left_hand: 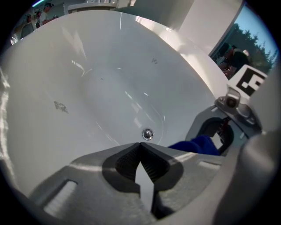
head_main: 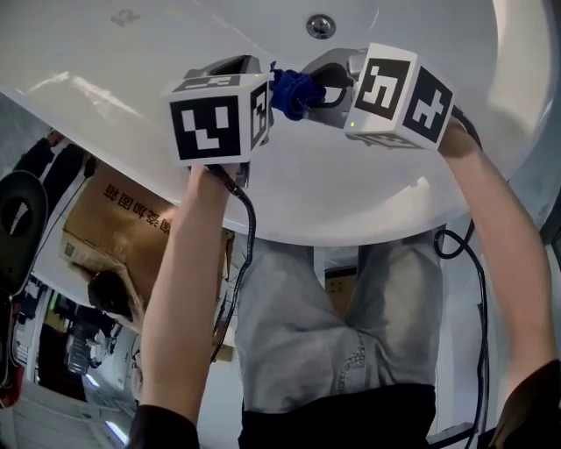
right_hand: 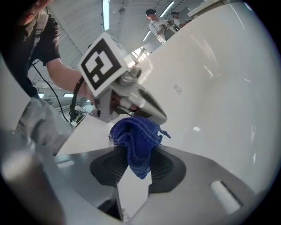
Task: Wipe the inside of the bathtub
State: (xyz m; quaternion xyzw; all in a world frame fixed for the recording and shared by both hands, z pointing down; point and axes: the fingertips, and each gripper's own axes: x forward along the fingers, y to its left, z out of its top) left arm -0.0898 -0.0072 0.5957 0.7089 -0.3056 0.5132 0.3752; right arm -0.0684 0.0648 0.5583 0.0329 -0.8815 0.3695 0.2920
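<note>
The white bathtub [head_main: 131, 79] fills the head view, its drain [head_main: 320, 24] at the top. Both grippers hang over its inside wall, jaw tips close together. My right gripper [right_hand: 134, 151] is shut on a crumpled blue cloth [right_hand: 136, 136], which bunches up above the jaws. The same cloth [head_main: 294, 92] shows between the two marker cubes in the head view. My left gripper [left_hand: 140, 147] is shut with nothing in its jaws, just left of the cloth [left_hand: 197, 144]. The drain [left_hand: 148, 134] lies beyond its tips.
A small grey smudge [left_hand: 60, 106] marks the tub wall at the left. Outside the near rim [head_main: 351, 232] are the person's legs, a cardboard box [head_main: 123, 228] and hanging cables [head_main: 478, 289]. People [right_hand: 153, 19] stand far off behind the tub.
</note>
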